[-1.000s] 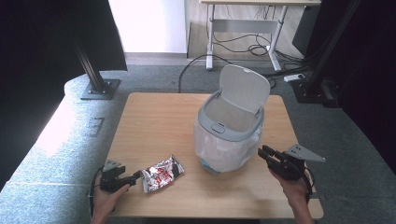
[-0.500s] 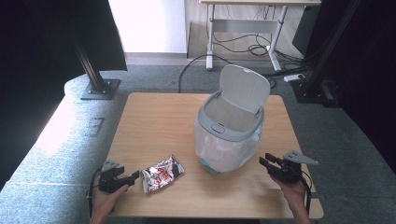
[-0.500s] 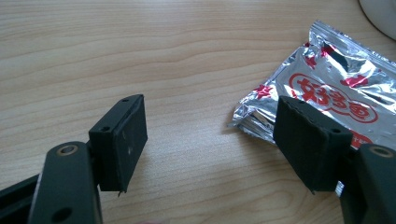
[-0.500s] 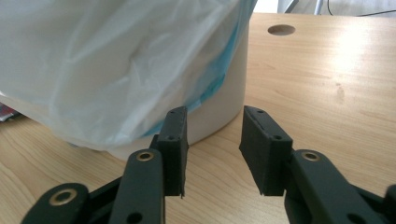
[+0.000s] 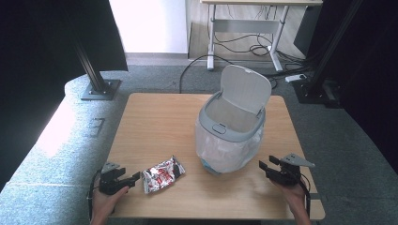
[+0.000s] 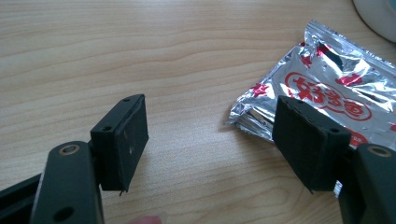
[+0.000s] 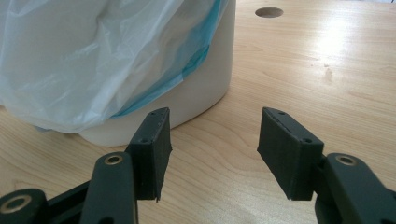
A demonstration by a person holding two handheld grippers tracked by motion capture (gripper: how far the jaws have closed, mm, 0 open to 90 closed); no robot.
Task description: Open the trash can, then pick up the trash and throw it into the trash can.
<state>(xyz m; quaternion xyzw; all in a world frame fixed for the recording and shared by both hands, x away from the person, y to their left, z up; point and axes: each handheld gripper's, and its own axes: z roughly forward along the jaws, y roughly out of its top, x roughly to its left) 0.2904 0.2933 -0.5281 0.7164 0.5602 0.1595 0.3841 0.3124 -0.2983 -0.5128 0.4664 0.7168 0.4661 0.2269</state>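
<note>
A crinkled silver foil packet (image 5: 162, 174) lies on the smooth wood-grain table (image 5: 155, 122); the left gripper (image 5: 136, 176) gapes empty just beside it, while the right gripper (image 7: 212, 147), jaws just widening, holds nothing.

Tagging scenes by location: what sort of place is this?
Likely an office or lab set up for recording, not a home: a wooden table with a lidded bin on grey carpet, black stands beside it, and a sit-stand desk with loose cables behind.
</note>
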